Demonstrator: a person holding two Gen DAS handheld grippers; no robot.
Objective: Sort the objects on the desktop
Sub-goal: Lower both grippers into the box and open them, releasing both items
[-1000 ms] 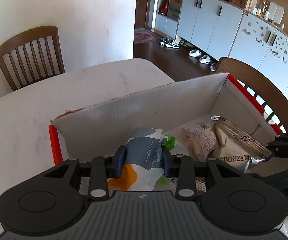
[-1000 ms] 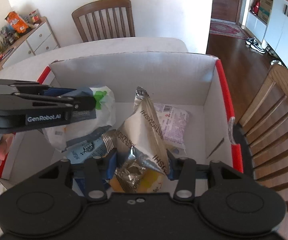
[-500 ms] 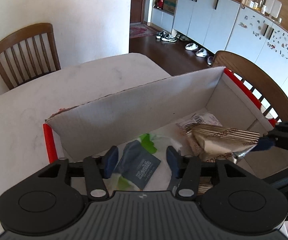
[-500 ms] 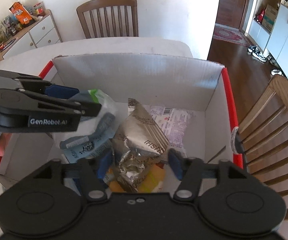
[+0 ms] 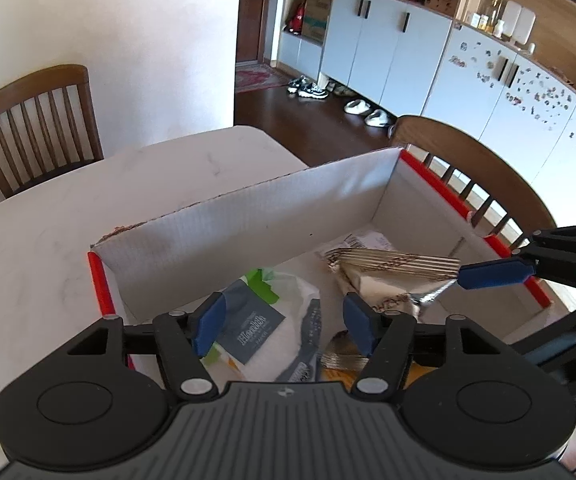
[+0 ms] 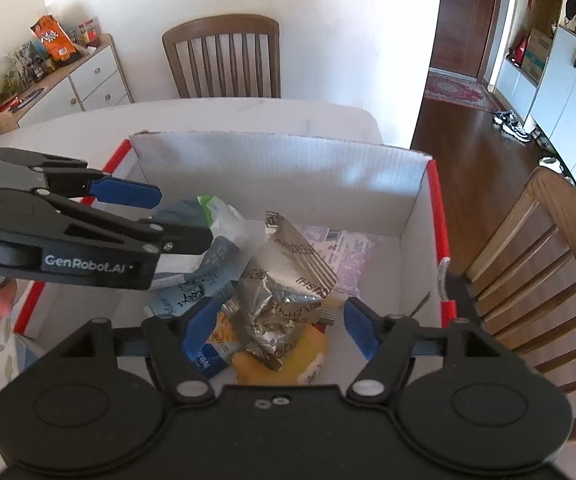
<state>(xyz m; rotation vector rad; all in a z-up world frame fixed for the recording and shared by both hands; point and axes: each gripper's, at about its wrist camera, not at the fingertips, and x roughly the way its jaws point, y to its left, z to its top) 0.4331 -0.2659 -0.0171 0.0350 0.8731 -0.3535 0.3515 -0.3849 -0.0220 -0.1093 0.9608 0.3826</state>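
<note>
A white cardboard box with red edges stands on the table and holds several packets. A white and grey tissue pack lies in its left part, below my open left gripper. A silver-brown snack bag lies crumpled in the middle, on a yellow packet, below my open right gripper. A pale pink packet lies behind it. The right gripper's blue finger shows in the left wrist view, and the left gripper shows in the right wrist view.
The box sits near the corner of a white table. Wooden chairs stand at the far side and at the right. A sideboard with snacks stands at the back left.
Both grippers opened and rose. The tissue pack dropped from the left gripper and the silver snack bag from the right gripper into the box.
</note>
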